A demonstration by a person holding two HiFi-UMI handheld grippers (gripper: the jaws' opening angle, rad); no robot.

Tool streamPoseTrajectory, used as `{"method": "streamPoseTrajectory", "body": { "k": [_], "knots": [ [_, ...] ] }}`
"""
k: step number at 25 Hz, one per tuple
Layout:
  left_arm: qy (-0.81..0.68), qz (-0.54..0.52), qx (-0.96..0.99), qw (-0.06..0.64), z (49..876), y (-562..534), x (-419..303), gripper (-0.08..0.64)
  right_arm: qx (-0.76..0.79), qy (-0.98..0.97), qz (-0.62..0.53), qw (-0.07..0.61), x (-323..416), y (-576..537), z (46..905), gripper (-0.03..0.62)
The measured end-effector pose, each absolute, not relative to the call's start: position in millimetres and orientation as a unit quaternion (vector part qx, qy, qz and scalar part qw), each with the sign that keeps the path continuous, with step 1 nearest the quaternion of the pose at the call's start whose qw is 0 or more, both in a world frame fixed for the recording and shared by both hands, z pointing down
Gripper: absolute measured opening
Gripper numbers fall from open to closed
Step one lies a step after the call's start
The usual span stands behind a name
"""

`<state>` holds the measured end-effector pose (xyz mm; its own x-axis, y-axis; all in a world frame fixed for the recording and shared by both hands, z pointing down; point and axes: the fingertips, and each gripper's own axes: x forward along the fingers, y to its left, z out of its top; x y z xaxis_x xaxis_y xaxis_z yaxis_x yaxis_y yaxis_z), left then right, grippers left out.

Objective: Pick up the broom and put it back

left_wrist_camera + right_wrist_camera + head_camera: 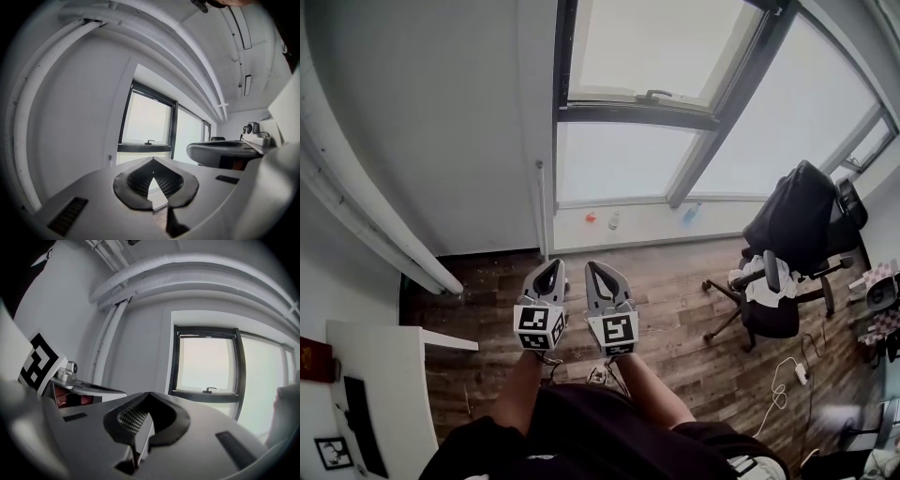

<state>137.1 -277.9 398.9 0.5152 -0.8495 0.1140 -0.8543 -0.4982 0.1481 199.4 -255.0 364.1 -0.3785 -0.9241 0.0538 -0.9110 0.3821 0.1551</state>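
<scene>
My two grippers are held side by side at chest height over the wooden floor, both pointing at the window wall. The left gripper is shut, its tips meet and nothing is between them. The right gripper is shut too, and empty. A thin pale pole stands upright against the wall just left of the window, beyond the left gripper. I cannot tell whether it is the broom's handle. No broom head shows in any view.
A black office chair draped with dark cloth stands at the right. A white desk is at the lower left. Small bottles sit on the window sill. Cables and a plug strip lie on the floor. Thick white pipes run along the left wall.
</scene>
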Motion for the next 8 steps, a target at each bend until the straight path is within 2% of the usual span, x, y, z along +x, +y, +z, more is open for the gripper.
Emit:
{"method": "streamPoseTrajectory", "body": {
  "k": [8],
  "knots": [
    [-0.478, 0.016, 0.874, 0.088, 396.9, -277.9, 157.2, 0.000, 0.558, -0.823, -0.067, 0.087, 213.6, -260.7, 371.1, 0.021]
  ]
}}
